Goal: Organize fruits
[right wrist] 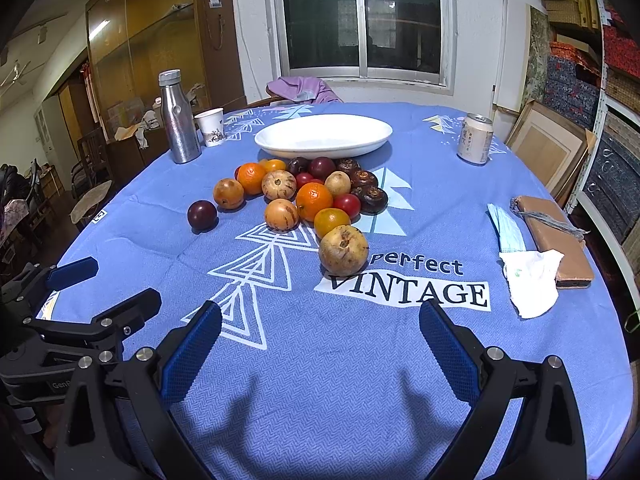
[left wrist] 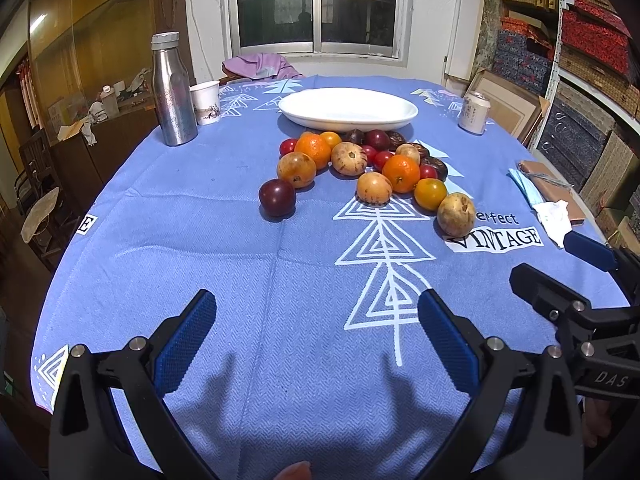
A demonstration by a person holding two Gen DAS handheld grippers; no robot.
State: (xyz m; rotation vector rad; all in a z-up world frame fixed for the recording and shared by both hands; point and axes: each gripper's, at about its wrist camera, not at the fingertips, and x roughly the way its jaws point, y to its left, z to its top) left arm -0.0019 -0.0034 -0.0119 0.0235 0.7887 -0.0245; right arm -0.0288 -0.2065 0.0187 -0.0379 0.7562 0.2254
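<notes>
A heap of mixed fruit [left wrist: 360, 164] [right wrist: 304, 196] lies mid-table on a blue cloth: oranges [left wrist: 401, 173], tan round fruits [right wrist: 343, 250], small red ones and dark ones. One dark plum [left wrist: 277, 197] [right wrist: 202, 215] sits apart to the left. Just behind the heap stands an empty white plate [left wrist: 348, 109] [right wrist: 323, 136]. My left gripper [left wrist: 316, 320] hovers open over the near cloth, well short of the fruit. My right gripper [right wrist: 320, 328] is open too, nothing between its fingers, with the nearest tan fruit a short way ahead.
A steel bottle [left wrist: 173, 90] [right wrist: 179, 117] and a paper cup [left wrist: 205, 102] stand at the back left. A drink can [right wrist: 475, 139] is at the back right. A face mask [right wrist: 506, 228], white tissue [right wrist: 530, 280] and brown wallet [right wrist: 554, 236] lie by the right edge.
</notes>
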